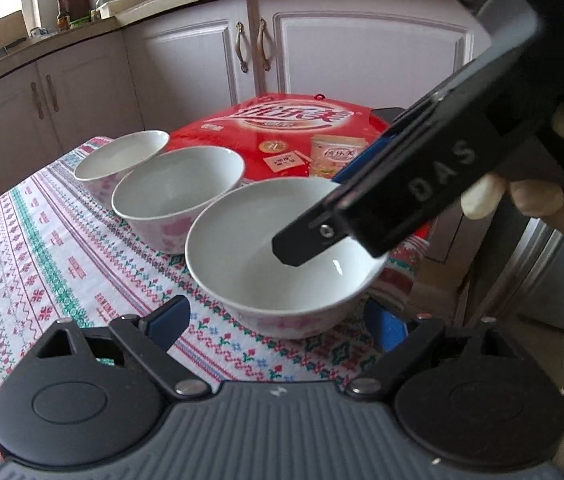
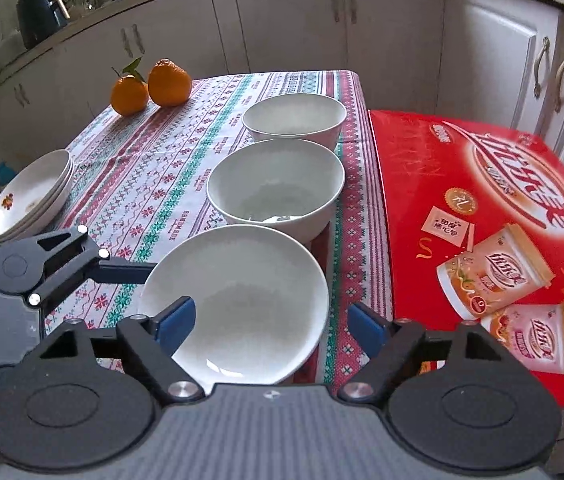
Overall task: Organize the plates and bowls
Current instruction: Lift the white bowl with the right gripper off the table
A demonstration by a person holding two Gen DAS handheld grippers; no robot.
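On the patterned counter [image 2: 154, 168] three white bowls stand in a row, the nearest bowl [image 2: 242, 304] between the spread right tongs [image 2: 270, 326], one pad inside its rim. Beyond it sit the middle bowl [image 2: 278, 188] and far bowl [image 2: 293, 118], with stacked plates [image 2: 30, 196] at the left edge. Left tongs [image 1: 282, 324] are spread too, flanking the same bowl.

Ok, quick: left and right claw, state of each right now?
Left claw: open, straddling the nearest bowl, not clamped on it.
Right claw: open, one finger over that bowl's inside, nothing held.
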